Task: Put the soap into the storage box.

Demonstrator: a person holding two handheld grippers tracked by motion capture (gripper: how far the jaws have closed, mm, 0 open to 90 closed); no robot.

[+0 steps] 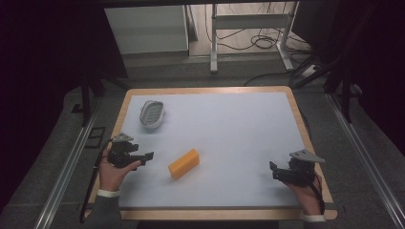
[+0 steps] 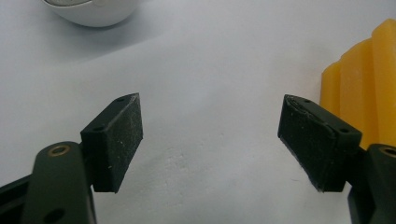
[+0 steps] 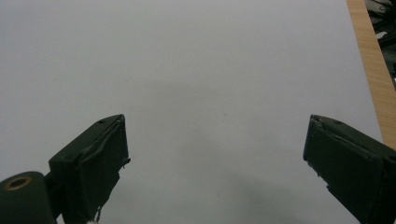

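No readable text, labels or numbers anywhere.

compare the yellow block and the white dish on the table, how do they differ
The yellow block is a solid, long, straight-edged bar; the white dish is oval, hollow and open at the top. The block lies near the middle of the table, close to the left gripper; the dish sits farther back towards the left corner. Both rest on the table, untouched by either gripper.

Bare mat (image 1: pixel 239 129) across centre and right; obstacles only yellow block (image 1: pixel 184 163) mid-left and white dish (image 1: pixel 152 114) far-left.
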